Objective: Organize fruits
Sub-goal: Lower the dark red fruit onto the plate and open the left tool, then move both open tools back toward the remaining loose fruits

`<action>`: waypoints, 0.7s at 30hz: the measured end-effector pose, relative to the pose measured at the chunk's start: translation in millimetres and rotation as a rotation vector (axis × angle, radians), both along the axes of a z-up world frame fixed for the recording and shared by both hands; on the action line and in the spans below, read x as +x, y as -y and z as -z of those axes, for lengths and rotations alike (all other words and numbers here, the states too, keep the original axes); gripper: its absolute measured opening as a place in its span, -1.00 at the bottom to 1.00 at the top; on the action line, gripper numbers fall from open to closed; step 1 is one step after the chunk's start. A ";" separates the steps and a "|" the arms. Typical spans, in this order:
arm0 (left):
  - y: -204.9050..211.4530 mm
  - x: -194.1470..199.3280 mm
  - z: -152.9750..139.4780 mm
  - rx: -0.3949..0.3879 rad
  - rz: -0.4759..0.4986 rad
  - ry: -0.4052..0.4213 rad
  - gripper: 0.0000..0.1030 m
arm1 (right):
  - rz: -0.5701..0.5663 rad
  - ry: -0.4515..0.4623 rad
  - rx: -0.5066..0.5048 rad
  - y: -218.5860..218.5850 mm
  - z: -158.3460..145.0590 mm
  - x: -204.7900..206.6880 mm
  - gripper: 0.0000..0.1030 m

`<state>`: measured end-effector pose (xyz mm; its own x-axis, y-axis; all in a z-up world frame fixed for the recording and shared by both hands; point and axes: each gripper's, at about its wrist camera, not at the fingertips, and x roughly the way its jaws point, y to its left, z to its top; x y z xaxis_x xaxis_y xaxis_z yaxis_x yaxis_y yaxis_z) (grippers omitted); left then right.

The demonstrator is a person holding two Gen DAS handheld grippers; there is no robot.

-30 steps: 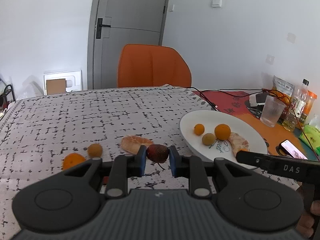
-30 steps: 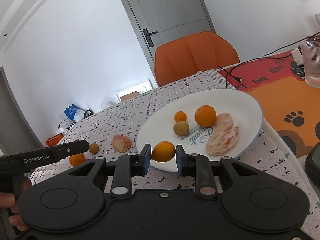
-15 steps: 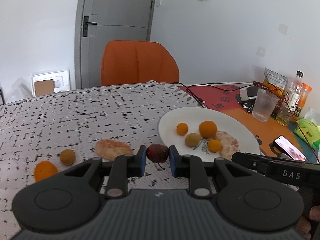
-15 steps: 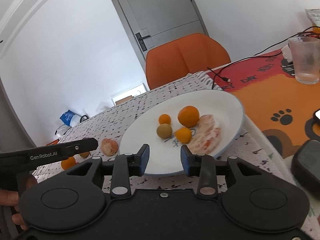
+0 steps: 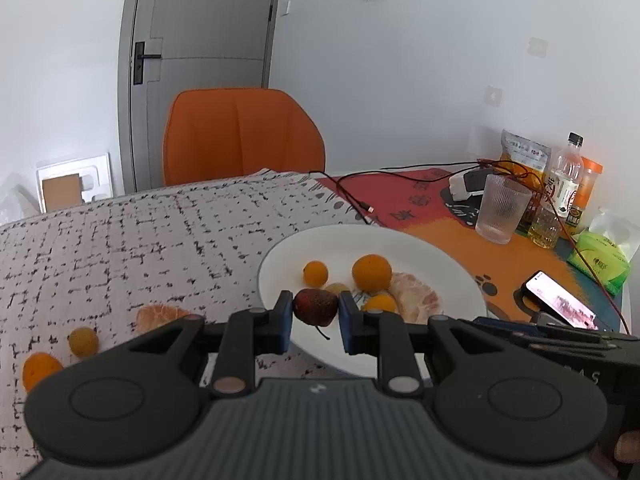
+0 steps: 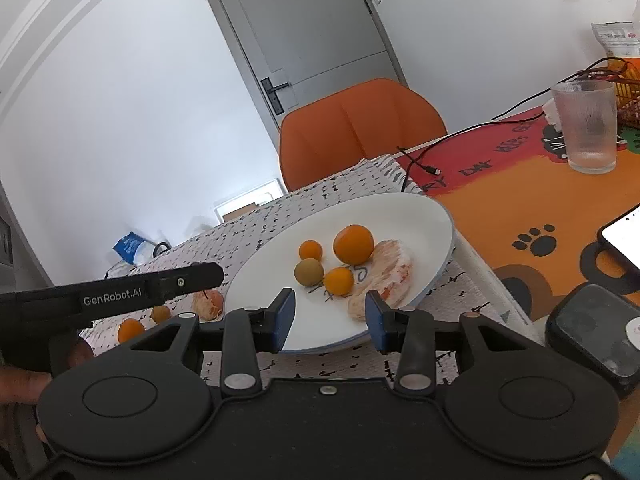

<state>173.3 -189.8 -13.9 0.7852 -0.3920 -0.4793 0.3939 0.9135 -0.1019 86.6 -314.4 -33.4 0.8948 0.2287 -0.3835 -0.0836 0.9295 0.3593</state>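
My left gripper (image 5: 315,322) is shut on a dark red strawberry (image 5: 315,306) and holds it over the near left rim of the white plate (image 5: 432,248). On the plate lie a big orange (image 5: 371,273), two small oranges, an olive-green fruit and a peeled citrus piece (image 5: 416,298). My right gripper (image 6: 327,316) is open and empty at the near edge of the plate (image 6: 424,216), in front of a small orange (image 6: 338,281) and the peeled piece (image 6: 382,278). A peeled piece (image 5: 160,316) and two small fruits (image 5: 83,342) lie on the cloth at the left.
An orange chair (image 5: 240,134) stands behind the table. A ribbed glass (image 5: 502,214), bottles, a snack bag, cables and a tissue pack stand at the right. A phone (image 5: 560,300) lies near the plate's right side. A dark device (image 6: 592,332) lies by my right gripper.
My right gripper has let go of the small orange, which now lies on the plate, and has opened and drawn back. My left gripper has carried the strawberry right, over the plate's edge.
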 end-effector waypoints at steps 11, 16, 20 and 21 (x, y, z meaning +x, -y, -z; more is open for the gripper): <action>-15.6 -1.5 -1.6 0.016 -0.060 -0.021 -0.27 | -0.006 0.002 -0.005 -4.5 -3.1 1.4 -0.08; -36.8 -8.3 -1.3 0.015 -0.110 -0.027 0.21 | -0.014 0.006 -0.012 -12.6 -4.8 2.0 0.09; -53.7 -14.4 -2.5 0.015 -0.144 -0.026 0.43 | -0.015 0.002 -0.018 -18.9 -5.1 3.0 0.17; -57.4 -15.9 -3.1 0.013 -0.153 -0.023 0.52 | -0.015 0.002 -0.021 -20.3 -5.5 3.5 0.20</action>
<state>157.4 -132.4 -10.8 0.8243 -0.2620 -0.5018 0.2473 0.9641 -0.0970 90.2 -294.0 -27.9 0.8921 0.2342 -0.3864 -0.0984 0.9354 0.3396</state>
